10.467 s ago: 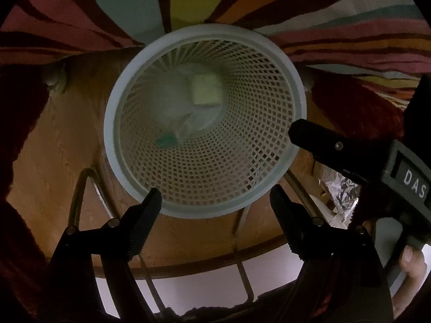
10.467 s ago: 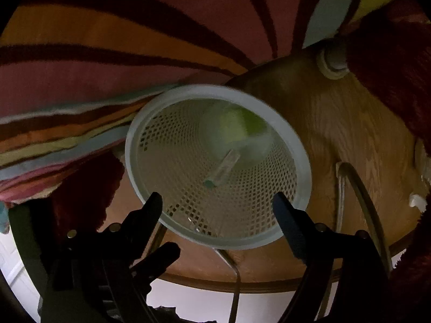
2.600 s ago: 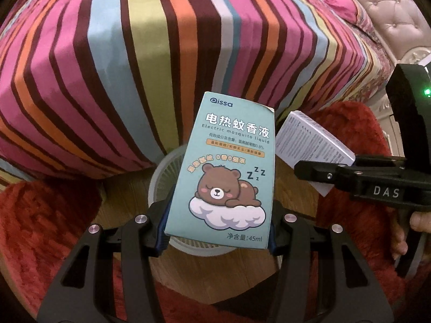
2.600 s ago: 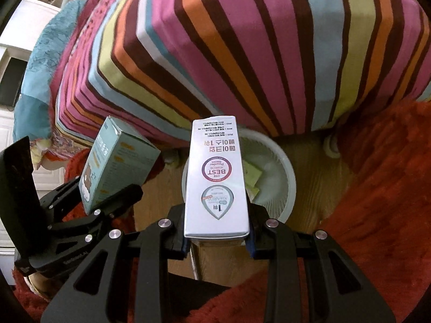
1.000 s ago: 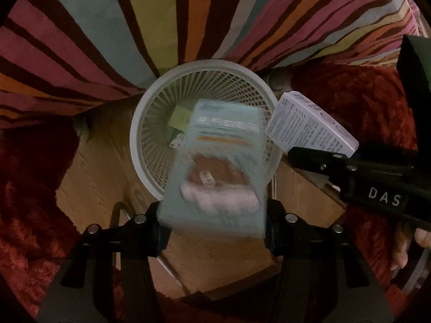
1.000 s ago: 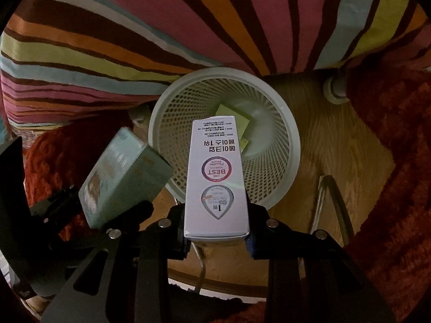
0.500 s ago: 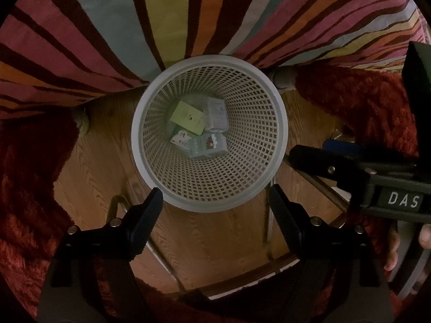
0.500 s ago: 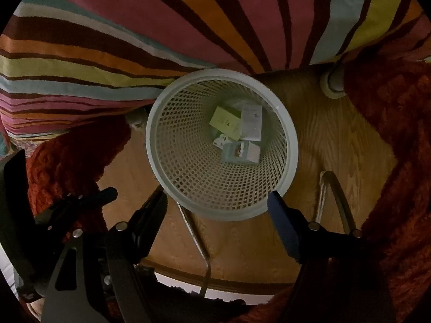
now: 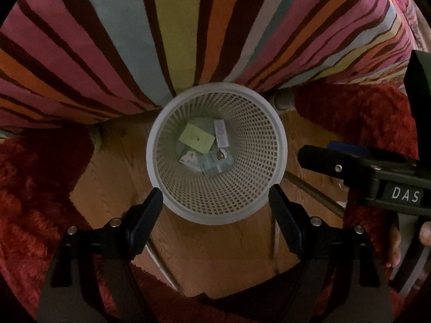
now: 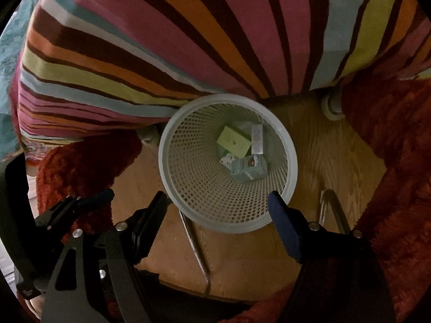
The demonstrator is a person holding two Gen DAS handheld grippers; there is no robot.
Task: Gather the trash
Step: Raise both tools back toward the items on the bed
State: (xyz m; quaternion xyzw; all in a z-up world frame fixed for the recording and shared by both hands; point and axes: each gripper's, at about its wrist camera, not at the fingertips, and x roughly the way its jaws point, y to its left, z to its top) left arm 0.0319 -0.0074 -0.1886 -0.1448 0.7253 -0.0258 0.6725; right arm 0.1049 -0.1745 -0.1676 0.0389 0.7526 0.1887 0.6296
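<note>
A white mesh wastebasket (image 9: 161, 134) stands on the wooden floor against the striped bed; it also shows in the right wrist view (image 10: 292, 172). At its bottom lie a teal bear box (image 9: 215, 161), a long white box (image 9: 221, 134) and a yellow-green card (image 9: 197, 137); the same teal box (image 10: 248, 169), white box (image 10: 256, 139) and card (image 10: 234, 141) show in the right wrist view. My left gripper (image 9: 215, 199) is open and empty above the basket's near rim. My right gripper (image 10: 217, 202) is open and empty, also above the rim.
A striped bedspread (image 9: 161, 32) hangs behind the basket. Red shaggy rug (image 9: 32, 183) lies on both sides of the wood floor (image 9: 223, 242). A metal bar frame (image 10: 196, 247) crosses the floor under the basket. A white bed foot (image 10: 332, 106) stands at right.
Both grippers opened and the teal box and white box dropped into the basket. Since half a second ago both grippers have risen slightly, so the basket looks smaller.
</note>
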